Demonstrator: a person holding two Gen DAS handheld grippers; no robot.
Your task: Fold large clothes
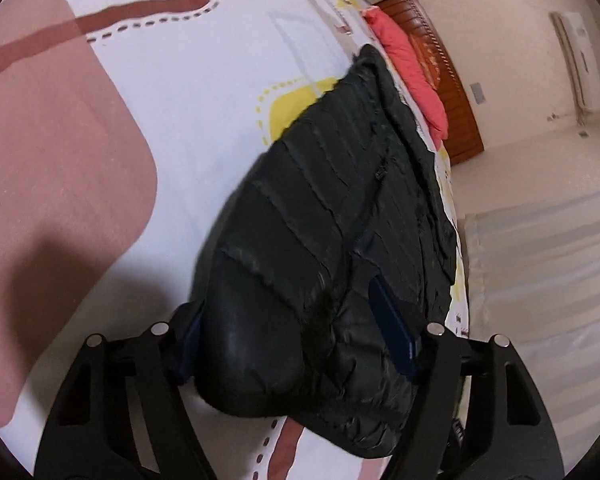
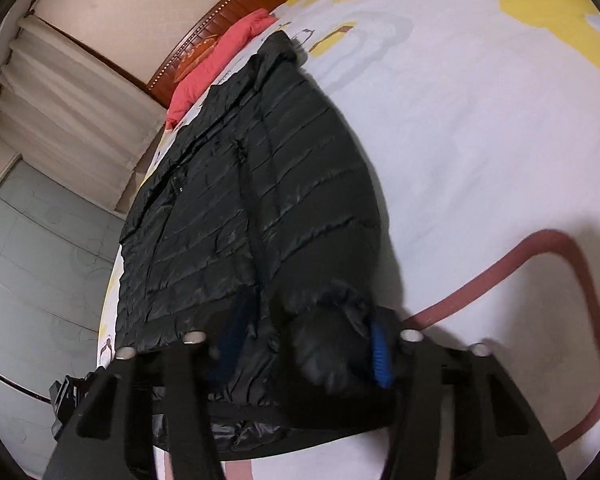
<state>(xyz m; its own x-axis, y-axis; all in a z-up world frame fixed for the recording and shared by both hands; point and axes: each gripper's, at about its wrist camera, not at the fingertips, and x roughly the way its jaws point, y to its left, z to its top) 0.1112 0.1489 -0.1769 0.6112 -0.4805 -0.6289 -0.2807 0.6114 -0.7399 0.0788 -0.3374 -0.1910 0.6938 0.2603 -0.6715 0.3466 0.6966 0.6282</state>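
Okay, your black puffer jacket (image 1: 340, 208) lies flat on the bed (image 1: 172, 92), running from the grippers up toward 1 o'clock in the left wrist view and toward 11 o'clock in the right wrist view (image 2: 236, 200). Your left gripper (image 1: 296, 336) has its fingers spread wide around a bunched fold at the jacket's near end, blue pads touching fabric on both sides, so it's holding that bulk. Your right gripper (image 2: 300, 344) does the same at the jacket hem; one blue pad (image 2: 380, 356) presses against a puffy roll of fabric, the other is half buried in the dark cloth.

The bed sheet is white with big pink blocks (image 1: 48, 152), yellow patches (image 1: 296, 104) and a brown-red looping line (image 2: 580, 280). A coral-red garment or pillow (image 1: 412, 68) sits at the far end of the jacket, just beside the carved wooden headboard (image 1: 452, 92). In the room: cream walls, a wall air conditioner (image 1: 580, 64) at 2 o'clock in the left view, pale curtains (image 2: 68, 104) at 10 o'clock in the right view, and grey tiled floor (image 2: 32, 264) below them. A dark object (image 2: 66, 396) sits at the bed edge at 8 o'clock; can't tell what it is.
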